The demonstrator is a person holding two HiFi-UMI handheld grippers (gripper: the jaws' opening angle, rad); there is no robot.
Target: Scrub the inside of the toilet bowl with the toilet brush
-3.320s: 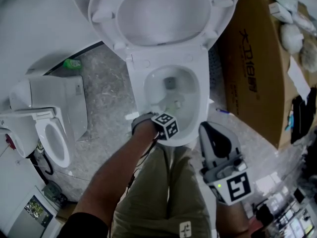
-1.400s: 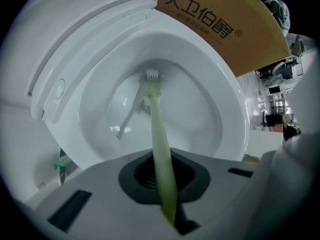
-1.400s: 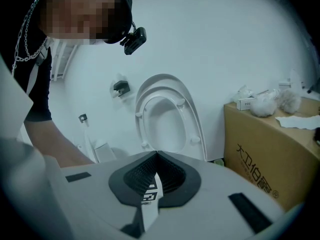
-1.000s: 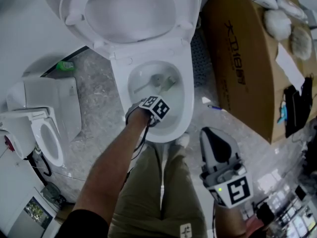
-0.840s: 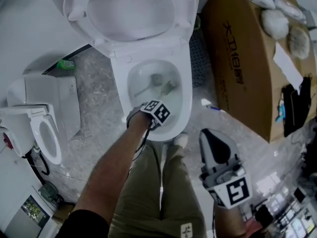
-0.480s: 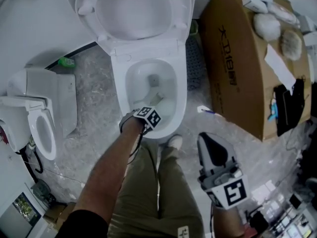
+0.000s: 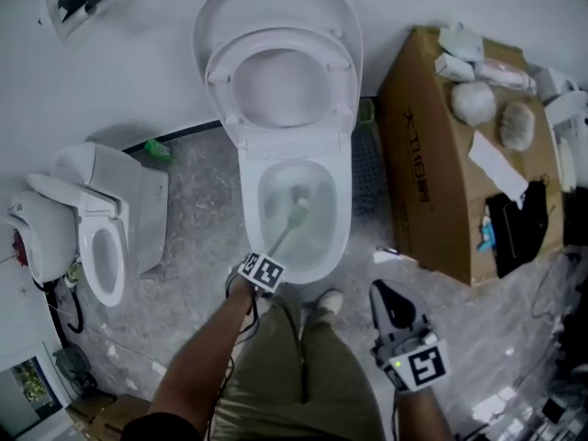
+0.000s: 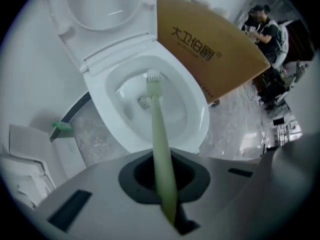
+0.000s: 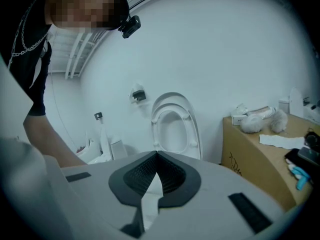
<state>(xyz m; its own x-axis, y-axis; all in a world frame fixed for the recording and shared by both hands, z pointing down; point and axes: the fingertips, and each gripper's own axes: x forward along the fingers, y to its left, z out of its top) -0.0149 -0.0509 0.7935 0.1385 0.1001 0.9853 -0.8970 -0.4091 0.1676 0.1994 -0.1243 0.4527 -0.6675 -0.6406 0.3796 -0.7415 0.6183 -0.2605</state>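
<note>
Scrubbing appears under way: left tongs (image 8: 162, 176) clamp the toilet brush (image 8: 159, 134) handle, head inside the toilet bowl (image 7: 336, 239) toward its far side; right tongs (image 9: 156, 159), pressed together and empty, idle near right; most surfaces probably remain.

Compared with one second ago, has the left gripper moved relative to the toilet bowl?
Yes. The left gripper has drawn back toward the person, from over the toilet bowl basin to its front-left rim.
</note>
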